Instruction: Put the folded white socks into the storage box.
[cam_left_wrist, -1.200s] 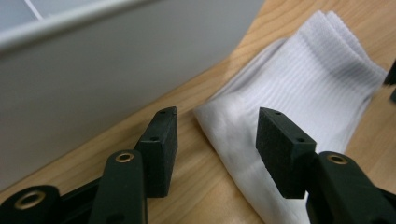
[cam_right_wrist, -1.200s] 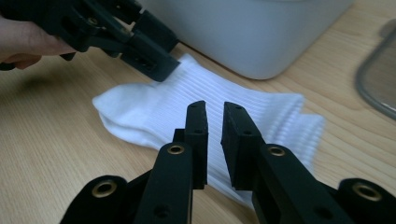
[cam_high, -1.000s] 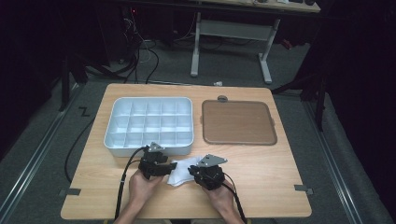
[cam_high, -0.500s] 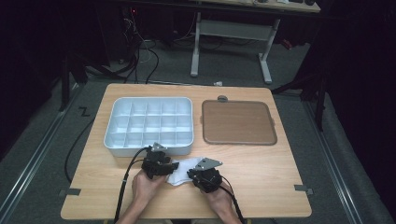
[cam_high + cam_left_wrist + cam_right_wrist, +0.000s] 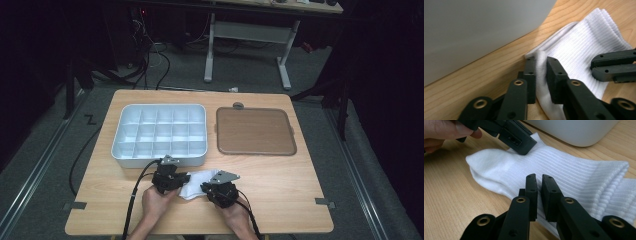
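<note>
A white ribbed sock [image 5: 196, 181] lies on the wooden table [image 5: 280, 190] between both hands, just in front of the tray. My left gripper [image 5: 541, 60] has just been closing its jaws, and they now pinch a fold of the sock's [image 5: 584, 47] edge. In the high view the left gripper [image 5: 181, 178] sits at the sock's left end. My right gripper [image 5: 539, 181] is shut on the near edge of the sock [image 5: 579, 177], and in the high view the right gripper [image 5: 209, 188] is at the sock's right end. The other gripper's jaws cross each gripper view.
A white tray [image 5: 119, 136] with several compartments stands close behind the hands; its wall [image 5: 474, 30] looms right beside the left gripper. A brown flat tray [image 5: 255, 131] lies to the tray's right. Cables trail toward the table's front edge.
More of the white sock now shows between the two grippers than a second ago. Both hands have stayed almost in place.
</note>
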